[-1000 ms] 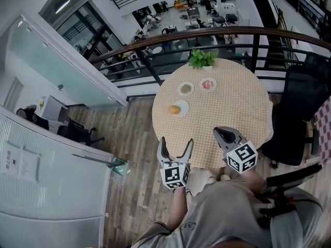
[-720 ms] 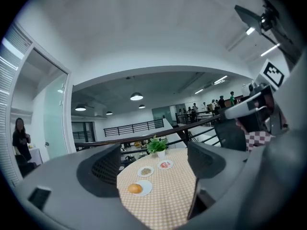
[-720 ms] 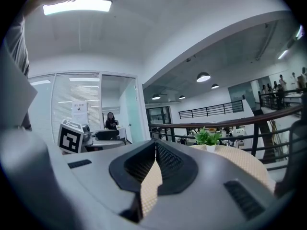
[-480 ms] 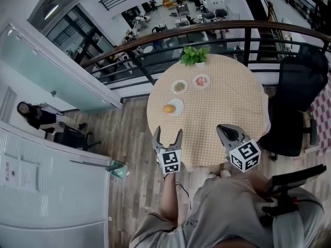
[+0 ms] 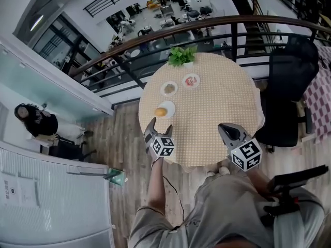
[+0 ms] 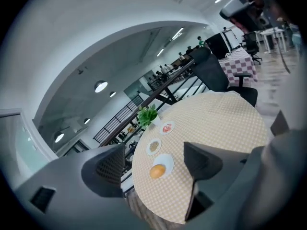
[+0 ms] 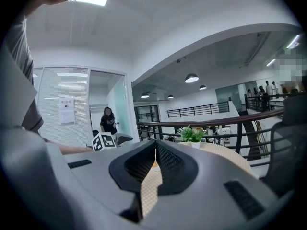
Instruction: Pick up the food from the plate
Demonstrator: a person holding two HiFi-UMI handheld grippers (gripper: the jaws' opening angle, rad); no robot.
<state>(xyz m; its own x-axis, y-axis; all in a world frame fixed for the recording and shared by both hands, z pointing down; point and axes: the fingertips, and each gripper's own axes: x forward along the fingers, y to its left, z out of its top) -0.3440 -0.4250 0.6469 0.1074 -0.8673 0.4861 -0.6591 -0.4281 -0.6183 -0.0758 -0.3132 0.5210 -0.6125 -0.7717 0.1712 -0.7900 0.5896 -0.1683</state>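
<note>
Orange bun (image 5: 161, 112) sits on a white plate (image 5: 169, 106) at the left edge of a round checked table (image 5: 217, 99) in the head view. The left gripper (image 5: 158, 128) hovers just near of it, and the right gripper (image 5: 223, 129) hangs over the near edge. Left gripper view: jaws apart, closing, gripping nothing, with the bun (image 6: 157, 171) ahead. Right gripper view: jaws clenched together, empty. The wall notice (image 7: 66, 110) is too small to read.

Grey short-sleeved shirt (image 5: 222, 211); marker cubes (image 5: 164, 147)
</note>
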